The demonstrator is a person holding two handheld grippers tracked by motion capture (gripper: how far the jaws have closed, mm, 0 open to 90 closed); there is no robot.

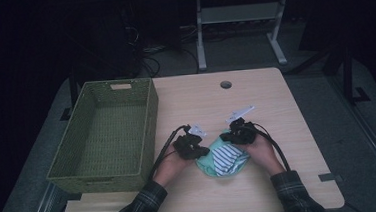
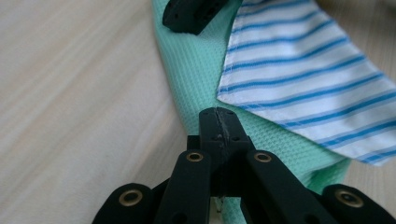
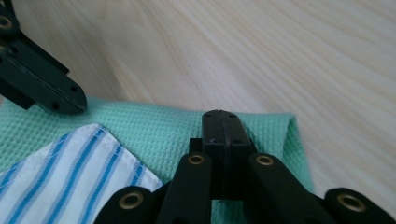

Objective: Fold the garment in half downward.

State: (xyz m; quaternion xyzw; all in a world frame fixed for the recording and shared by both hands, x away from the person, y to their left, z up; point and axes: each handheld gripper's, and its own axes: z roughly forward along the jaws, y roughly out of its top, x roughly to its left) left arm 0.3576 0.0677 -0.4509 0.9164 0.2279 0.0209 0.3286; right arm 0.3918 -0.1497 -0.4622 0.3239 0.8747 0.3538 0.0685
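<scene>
Green cloth (image 1: 209, 163) — waffle weave, lying on the worktop (image 1: 276, 110) at its near middle, with a blue-striped white cloth (image 1: 228, 157) resting on top. Left gripper (image 1: 202, 151) — at the green cloth's left edge, jaws fully closed, tips over the fabric; whether any cloth is pinched cannot be told. Right gripper (image 1: 226, 136) — at the cloth's far right edge, jaws likewise pressed together. Green woven basket (image 1: 147, 124) — left on the worktop, well apart from the cloths.

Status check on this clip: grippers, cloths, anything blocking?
Left gripper and right gripper shut, tips over green cloth. Striped cloth lies on top. Basket at left, nothing blocking.
</scene>
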